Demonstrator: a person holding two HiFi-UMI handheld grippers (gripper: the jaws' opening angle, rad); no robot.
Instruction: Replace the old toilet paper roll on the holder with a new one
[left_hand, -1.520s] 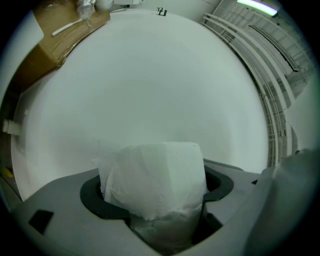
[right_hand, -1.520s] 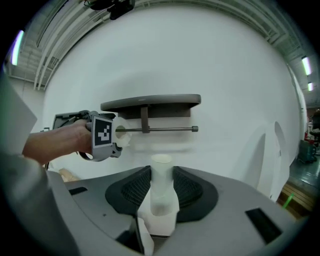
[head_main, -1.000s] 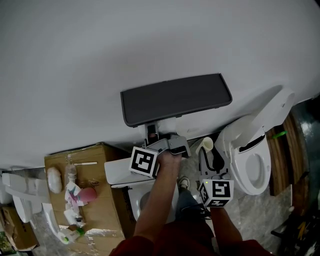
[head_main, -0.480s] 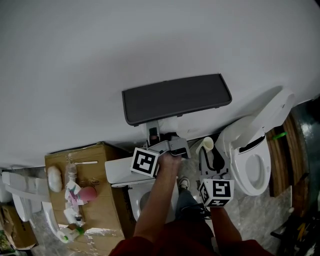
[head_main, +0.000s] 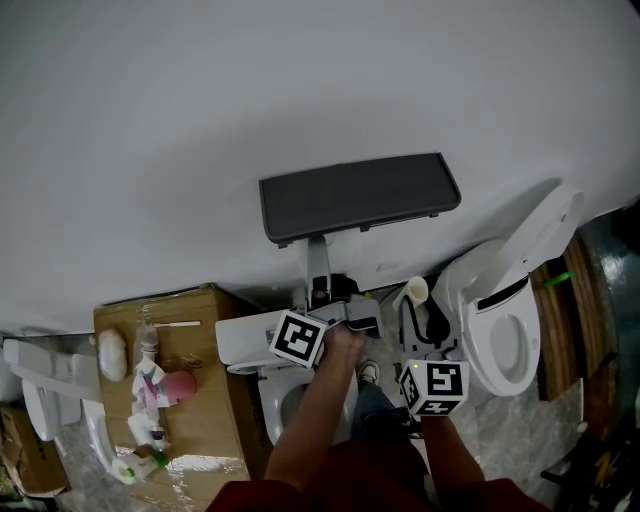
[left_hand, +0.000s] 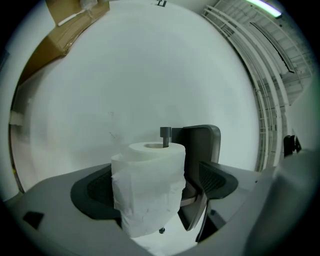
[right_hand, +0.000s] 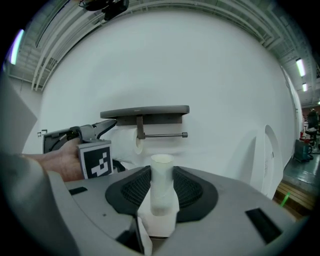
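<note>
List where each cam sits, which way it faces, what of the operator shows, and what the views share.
Head view: on the person's head, looking steeply down at the holder and toilet; both forearms, left tongs and right tongs show.
Left gripper view: rides the left tongs, facing the wall; its jaws, just opened wider, flank the new roll on the holder.
Right gripper view: rides the right tongs, facing the wall; jaws grip the empty tube; the left hand shows.
Shared: all three see the holder.
</note>
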